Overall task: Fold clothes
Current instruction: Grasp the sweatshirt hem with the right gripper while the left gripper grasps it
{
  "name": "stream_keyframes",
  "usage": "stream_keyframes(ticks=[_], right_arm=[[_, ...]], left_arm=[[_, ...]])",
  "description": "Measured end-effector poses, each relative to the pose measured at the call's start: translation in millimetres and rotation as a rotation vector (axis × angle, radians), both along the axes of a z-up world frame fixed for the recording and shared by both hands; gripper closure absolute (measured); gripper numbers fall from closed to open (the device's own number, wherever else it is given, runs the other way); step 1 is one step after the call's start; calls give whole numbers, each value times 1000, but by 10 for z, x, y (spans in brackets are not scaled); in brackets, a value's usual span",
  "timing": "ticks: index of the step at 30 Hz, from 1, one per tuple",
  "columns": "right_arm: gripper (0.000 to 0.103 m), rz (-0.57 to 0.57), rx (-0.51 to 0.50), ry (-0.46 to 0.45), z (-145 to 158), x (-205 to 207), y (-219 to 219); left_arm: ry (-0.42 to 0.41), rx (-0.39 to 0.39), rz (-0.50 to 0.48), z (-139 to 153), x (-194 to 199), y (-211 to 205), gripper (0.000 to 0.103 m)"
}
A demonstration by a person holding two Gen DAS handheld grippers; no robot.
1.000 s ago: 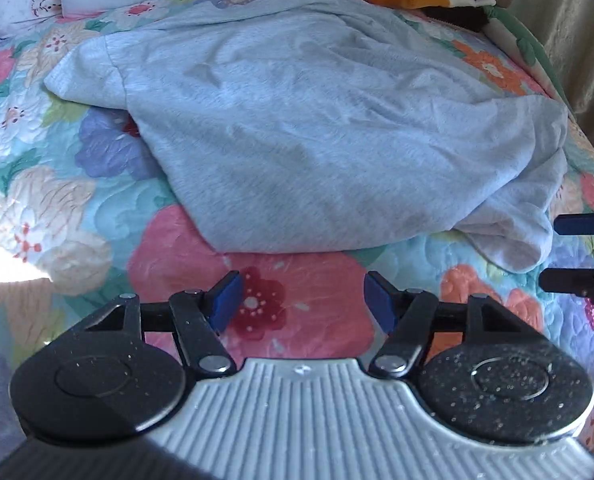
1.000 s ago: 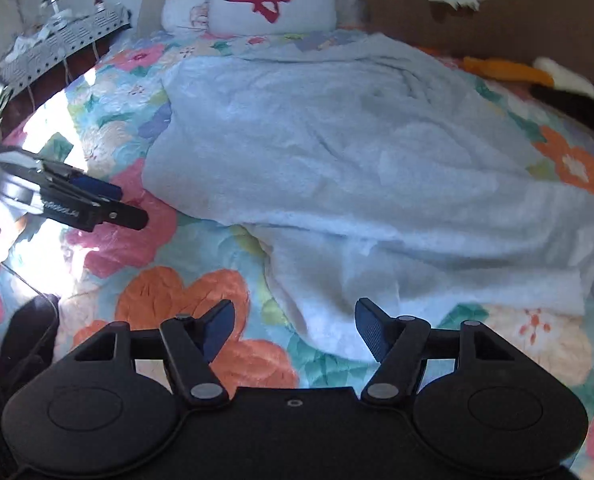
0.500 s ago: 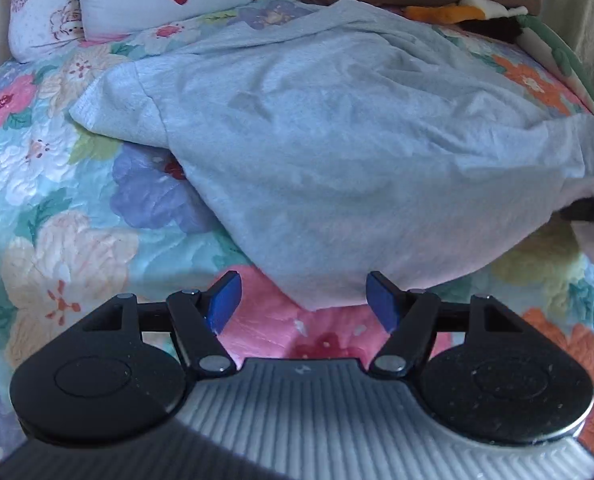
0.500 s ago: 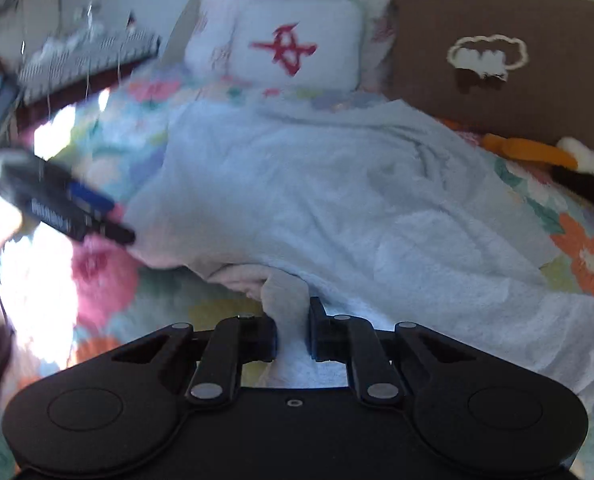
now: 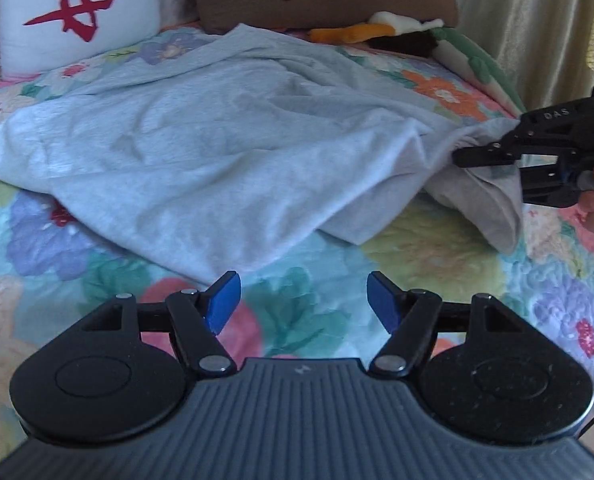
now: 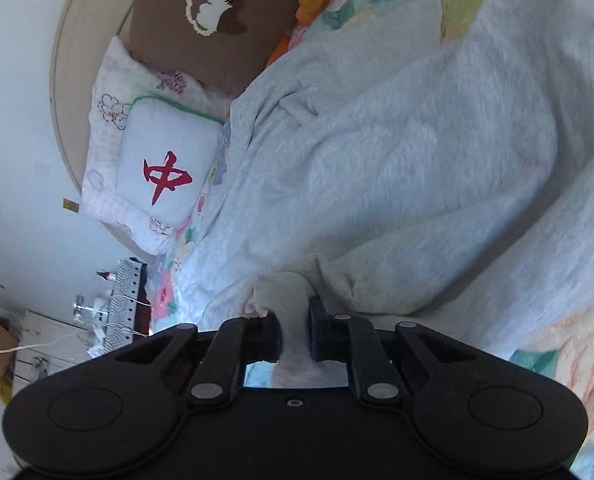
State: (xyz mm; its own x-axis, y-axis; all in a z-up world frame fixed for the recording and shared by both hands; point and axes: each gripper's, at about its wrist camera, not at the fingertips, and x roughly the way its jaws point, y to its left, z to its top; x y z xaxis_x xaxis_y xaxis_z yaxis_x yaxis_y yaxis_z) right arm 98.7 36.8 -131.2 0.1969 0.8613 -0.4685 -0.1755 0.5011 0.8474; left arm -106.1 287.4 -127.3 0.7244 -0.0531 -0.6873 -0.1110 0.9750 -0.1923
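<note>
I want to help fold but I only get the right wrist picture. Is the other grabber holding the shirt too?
Observer: No. The left gripper is open, with only the flowery quilt between its blue pads.
Operator: Where is my grabber on the shirt?
Observer: The right gripper pinches a bunched corner at the right end of the grey shirt, and a flap of cloth hangs below it.
Operator: Is the shirt flat?
Observer: Not yet. Most of it lies wrinkled across the quilt, stretching left towards the white pillow with the red sign.
</note>
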Motion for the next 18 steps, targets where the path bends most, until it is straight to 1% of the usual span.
stream_keyframes(ticks=[1,2,5,7,10,11,13,15,18], right_arm=[[88,3,5,6,-6,-14,3],[88,6,8,10,-12,-29,7],[88,28,18,28,-15,-93,-40],[88,66,32,38,-2,-162,-58],[88,129,34,2,86,-212,-72],[88,149,39,-10,118,-221,-73],[88,184,40,-40,180,-220,-65],[88,216,11,-88,240,-232,-44],[89,257,-22,-147,322,-255,-18]], left_arm=[[-16,-1,-26,-6,35,-72,34],[-31,15,-49,-8,72,-148,34],[-69,134,-101,-5,211,-408,35],[-91,183,-119,-7,295,-534,34],[-96,244,-106,-32,457,-628,35],[-97,252,-94,-40,494,-617,39],[-89,233,-61,-17,523,-546,94],[-102,187,-20,78,464,-448,95],[-169,203,9,295,238,-397,96]])
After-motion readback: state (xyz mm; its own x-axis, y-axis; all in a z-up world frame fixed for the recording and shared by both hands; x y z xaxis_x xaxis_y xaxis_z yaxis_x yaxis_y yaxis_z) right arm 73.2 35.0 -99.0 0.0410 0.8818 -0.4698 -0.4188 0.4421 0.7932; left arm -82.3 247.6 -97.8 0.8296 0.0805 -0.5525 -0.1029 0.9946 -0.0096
